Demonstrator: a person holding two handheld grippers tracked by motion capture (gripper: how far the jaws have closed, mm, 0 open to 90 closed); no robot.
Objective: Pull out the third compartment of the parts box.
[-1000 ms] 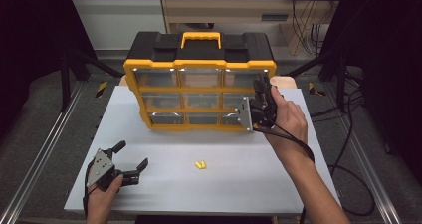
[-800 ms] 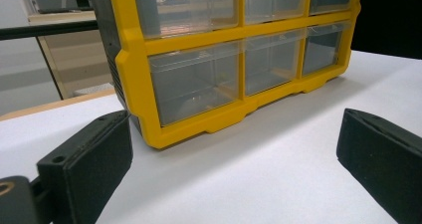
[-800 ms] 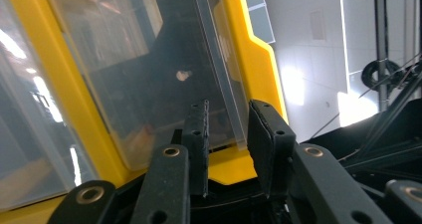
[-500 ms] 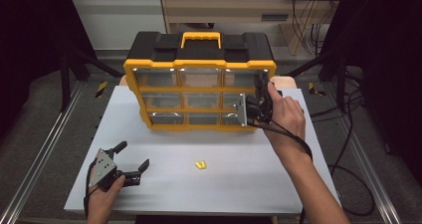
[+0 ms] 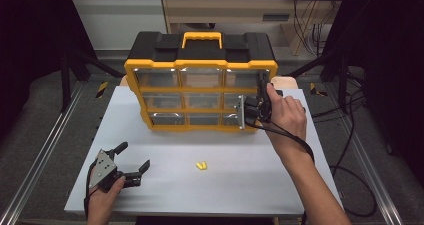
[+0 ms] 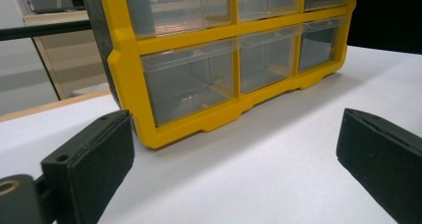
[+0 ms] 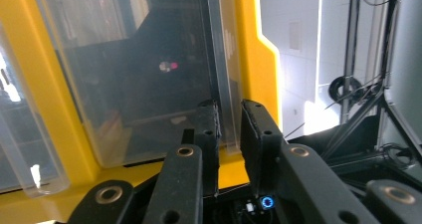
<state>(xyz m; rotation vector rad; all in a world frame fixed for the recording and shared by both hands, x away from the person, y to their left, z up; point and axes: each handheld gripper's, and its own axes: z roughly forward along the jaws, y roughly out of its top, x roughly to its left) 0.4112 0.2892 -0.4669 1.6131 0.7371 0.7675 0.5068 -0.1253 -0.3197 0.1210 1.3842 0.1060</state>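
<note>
A yellow-and-black drawer organizer (image 5: 200,82) is seen standing upright on the white table (image 5: 240,185), in the upper middle of the high view, with its black top and yellow carry handle (image 5: 202,37) toward the top of the frame. The right hand-held gripper (image 5: 254,107) is held against the right end of the organizer's front, at the middle row, right of centre in the frame. In the right gripper view its jaws are shown drawn narrow around the raised clear lip of a transparent drawer (image 7: 149,69), and they have just been closing; whether the pads already press on the lip cannot be told. The left hand-held gripper (image 5: 131,161) is held low over the table at the lower left of the high view, well apart from the organizer, with its jaws spread wide and nothing between them. A small yellow piece (image 5: 201,165) is seen lying on the table, in the lower middle of the frame, between the two hands.
</note>
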